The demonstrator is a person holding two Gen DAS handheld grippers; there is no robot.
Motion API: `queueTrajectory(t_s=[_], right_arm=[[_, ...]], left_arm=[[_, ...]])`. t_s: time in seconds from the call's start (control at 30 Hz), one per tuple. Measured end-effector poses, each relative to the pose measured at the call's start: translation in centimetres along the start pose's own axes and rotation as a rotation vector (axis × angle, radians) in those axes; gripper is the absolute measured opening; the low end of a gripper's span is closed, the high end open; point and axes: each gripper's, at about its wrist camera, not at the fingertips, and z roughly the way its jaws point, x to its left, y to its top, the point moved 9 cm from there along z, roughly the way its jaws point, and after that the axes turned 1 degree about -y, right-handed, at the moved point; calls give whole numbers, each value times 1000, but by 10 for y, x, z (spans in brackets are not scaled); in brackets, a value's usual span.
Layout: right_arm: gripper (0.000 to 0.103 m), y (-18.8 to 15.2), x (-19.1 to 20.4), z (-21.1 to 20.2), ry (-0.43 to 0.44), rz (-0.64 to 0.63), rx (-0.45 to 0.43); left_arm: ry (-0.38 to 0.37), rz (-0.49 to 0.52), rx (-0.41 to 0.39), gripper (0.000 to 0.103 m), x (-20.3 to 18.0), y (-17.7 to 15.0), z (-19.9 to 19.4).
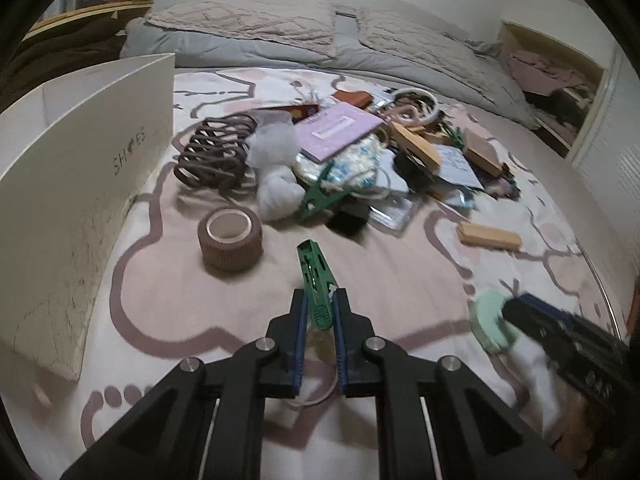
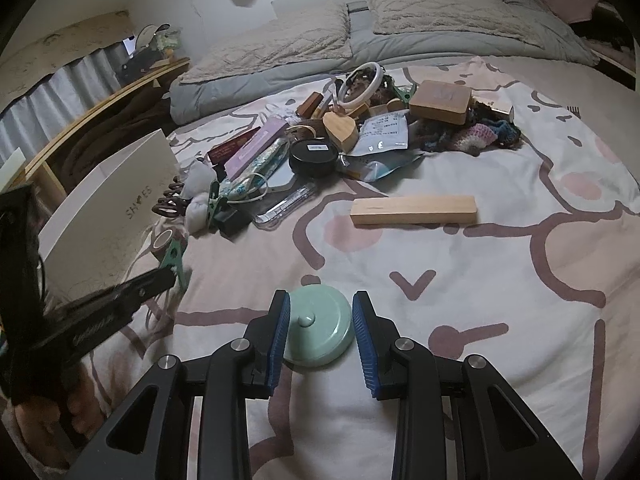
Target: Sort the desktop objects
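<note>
The left gripper (image 1: pixel 320 308) was clamped on a green clip (image 1: pixel 316 280), which stuck out ahead of its fingertips above the bedspread (image 1: pixel 400 264). The right gripper (image 2: pixel 320 320) held a mint lid (image 2: pixel 318 328) between its pads, low over the spread. Ahead and to the left of the left gripper stood a brown tape roll (image 1: pixel 230 236), and further left the wall of a white box (image 1: pixel 80 184) closed off that side. Straight ahead lay the heap: a wire coil (image 1: pixel 216 152), white wadding (image 1: pixel 276 168), a second green clip (image 1: pixel 316 196) and a purple booklet (image 1: pixel 336 128). Ahead of the right gripper a wooden block (image 2: pixel 414 210) lay alone, with bare spread between it and the lid and more open room to the right. The heap's nearest edge, a clear case (image 2: pixel 284 204), lay beyond the block to the left.
</note>
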Motion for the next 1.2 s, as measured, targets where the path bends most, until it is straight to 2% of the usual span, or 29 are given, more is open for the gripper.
queueTrajectory(t_s=[0.03, 0.07, 0.13, 0.27, 0.53, 0.73, 0.83, 0.9, 0.97, 1.1, 1.2], right_arm=[[41, 0, -1, 0, -1, 4, 0], [55, 0, -2, 0, -5, 7, -2], [60, 3, -4, -4, -14, 4, -23], [60, 7, -5, -8, -14, -6, -43], [60, -11, 2, -4, 16, -55, -2], [60, -16, 18, -2, 30, -117, 5], [60, -18, 18, 0, 21, -125, 11], [60, -19, 18, 2, 19, -121, 16], [60, -19, 17, 1, 17, -121, 15], [60, -20, 18, 3, 9, -122, 18], [60, -20, 18, 5, -3, -122, 21]], left_arm=[[-21, 4, 10, 13, -2, -4, -2], [-29, 6, 15, 13, -3, -5, -3], [-47, 15, 24, 13, -6, -8, -7], [-83, 34, 35, 13, -15, -12, -15], [-151, 123, 88, 13, -32, -28, -19], [-80, 129, 72, 14, -22, -26, -17], [-52, 101, 66, 30, -13, -23, -16], [-58, 88, 61, 49, -11, -22, -17], [-60, 93, 51, 57, -12, -21, -19], [-64, 117, 44, 58, -22, -20, -17], [-24, 148, 47, 58, -27, -22, -11]])
